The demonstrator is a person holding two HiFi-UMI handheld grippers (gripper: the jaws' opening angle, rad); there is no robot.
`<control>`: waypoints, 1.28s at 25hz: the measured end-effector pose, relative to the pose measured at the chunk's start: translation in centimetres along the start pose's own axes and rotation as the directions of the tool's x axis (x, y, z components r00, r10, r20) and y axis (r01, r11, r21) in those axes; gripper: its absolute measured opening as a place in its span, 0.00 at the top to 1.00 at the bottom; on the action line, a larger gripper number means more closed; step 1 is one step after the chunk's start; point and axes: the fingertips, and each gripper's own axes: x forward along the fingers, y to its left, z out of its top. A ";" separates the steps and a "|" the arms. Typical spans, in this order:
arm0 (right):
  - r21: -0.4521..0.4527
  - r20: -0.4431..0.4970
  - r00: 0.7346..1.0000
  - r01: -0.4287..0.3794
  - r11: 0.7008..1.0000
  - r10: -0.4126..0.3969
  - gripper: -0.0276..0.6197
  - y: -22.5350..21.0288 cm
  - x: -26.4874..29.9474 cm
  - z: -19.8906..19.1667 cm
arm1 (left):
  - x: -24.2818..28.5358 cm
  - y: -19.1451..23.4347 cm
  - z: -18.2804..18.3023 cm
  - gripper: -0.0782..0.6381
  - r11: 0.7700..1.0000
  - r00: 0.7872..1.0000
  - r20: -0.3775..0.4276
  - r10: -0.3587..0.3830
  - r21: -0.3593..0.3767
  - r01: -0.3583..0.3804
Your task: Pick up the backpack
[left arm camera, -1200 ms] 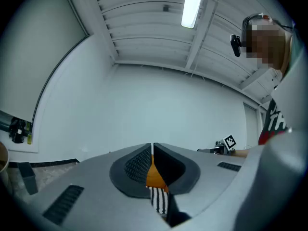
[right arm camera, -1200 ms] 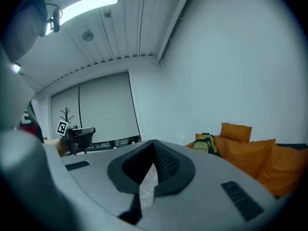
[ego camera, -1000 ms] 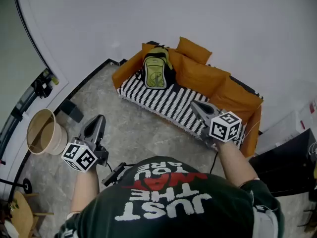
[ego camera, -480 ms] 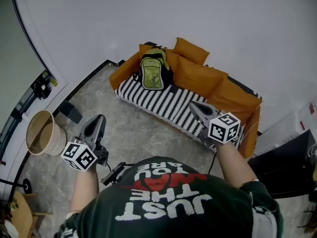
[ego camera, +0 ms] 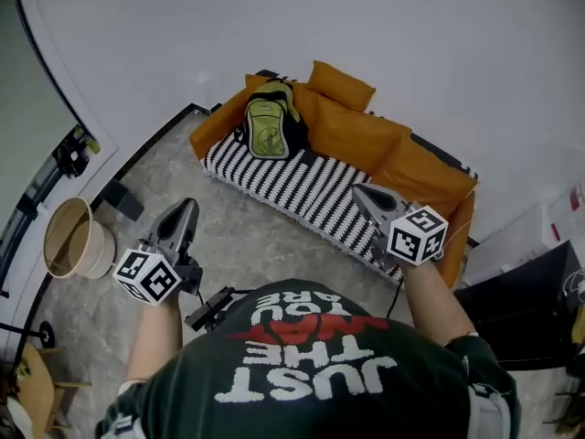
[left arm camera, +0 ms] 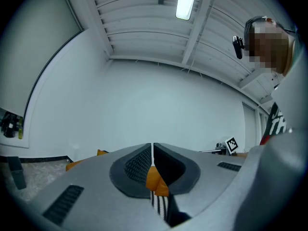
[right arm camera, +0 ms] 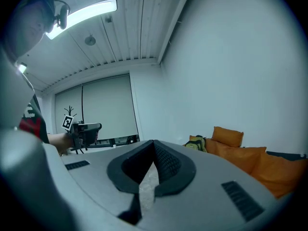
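Backpack [ego camera: 268,124] is in the upper centre of the head view, upright on the left end of the orange sofa [ego camera: 302,186], well apart from both tools. Left gripper [ego camera: 184,210] at lower left, right gripper [ego camera: 362,195] at centre right. Jaws together on both, nothing clamped.
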 end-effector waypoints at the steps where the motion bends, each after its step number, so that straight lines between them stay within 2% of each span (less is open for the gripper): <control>1: 0.000 -0.004 1.000 0.001 1.000 -0.001 0.92 -0.6 -0.5 -0.2 | 0.5 -0.5 -0.3 0.86 1.000 1.000 -0.002 -0.004 -0.001 0.004; 8: 0.024 -0.034 0.999 -0.001 1.000 0.002 0.92 -3.5 -0.7 -1.6 | 2.9 -0.8 -1.7 0.86 1.000 0.999 -0.036 0.007 -0.017 -0.007; 14: 0.025 -0.069 0.997 -0.015 1.000 0.017 0.92 -5.2 4.1 -1.6 | 5.3 3.3 -2.6 0.86 0.999 0.999 -0.039 0.013 -0.051 -0.015; 18: 0.015 -0.092 0.996 -0.011 1.000 0.012 0.92 -6.7 10.2 -1.5 | 8.8 9.0 -3.5 0.86 0.998 0.999 -0.040 -0.008 -0.068 0.005; 22: 0.000 -0.098 0.995 0.007 1.000 -0.007 0.92 -8.9 17.9 0.0 | 14.2 16.8 -3.3 0.86 0.996 0.998 -0.032 -0.052 -0.079 0.049; 27: 0.014 -0.098 0.995 0.039 0.999 -0.037 0.92 -11.9 28.2 3.5 | 20.6 26.7 -0.8 0.86 0.993 0.995 -0.057 -0.082 -0.089 0.077; 32: 0.003 -0.124 0.992 0.032 0.999 -0.031 0.91 -14.4 36.4 5.1 | 24.8 33.6 0.7 0.86 0.994 0.995 -0.071 -0.073 -0.083 0.067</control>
